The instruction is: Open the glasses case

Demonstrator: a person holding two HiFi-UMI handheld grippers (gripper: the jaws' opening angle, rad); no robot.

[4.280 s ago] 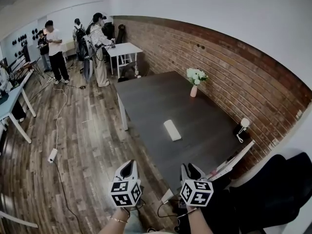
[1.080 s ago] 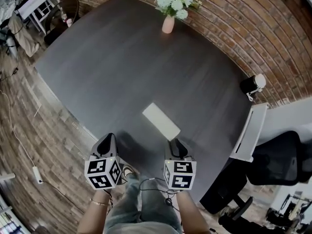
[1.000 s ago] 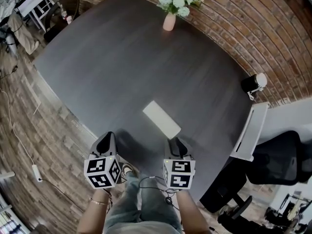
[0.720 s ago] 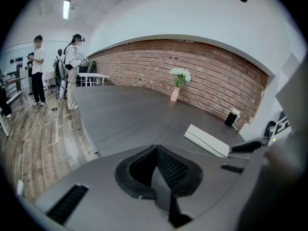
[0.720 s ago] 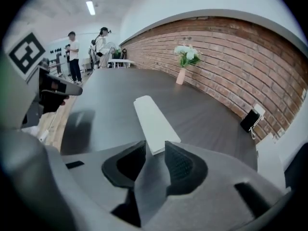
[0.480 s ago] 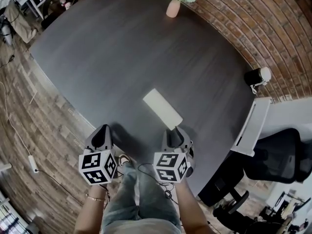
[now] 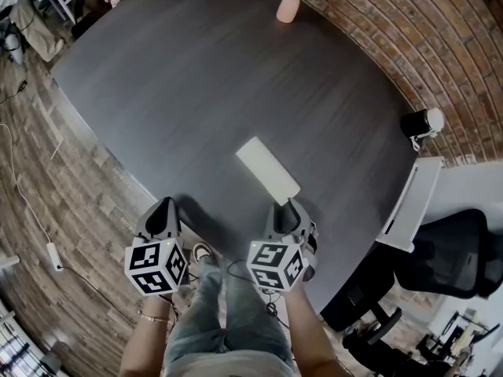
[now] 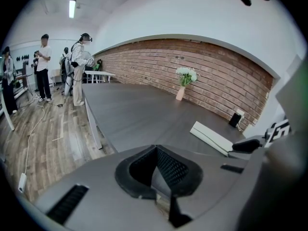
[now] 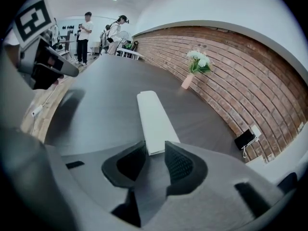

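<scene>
The glasses case (image 7: 268, 170) is a long white closed box lying flat on the dark table (image 7: 196, 77). It also shows in the left gripper view (image 8: 211, 137) and the right gripper view (image 9: 154, 117). My right gripper (image 7: 288, 206) (image 9: 152, 153) is open, and the case's near end sits right at its jaw tips, just inside the gap. My left gripper (image 7: 165, 209) (image 8: 155, 150) is shut and empty. It hovers by the table's near edge, well left of the case.
A pink vase of white flowers (image 7: 288, 6) stands at the table's far side by the brick wall. A small black and white device (image 7: 420, 122) sits at the right edge, beside a white board (image 7: 409, 203) and a black chair (image 7: 448, 250). People (image 8: 43, 66) stand far off.
My right gripper has moved forward until its open jaws reach the case's near end. The left gripper has stayed by the table edge. The head view has tilted further down.
</scene>
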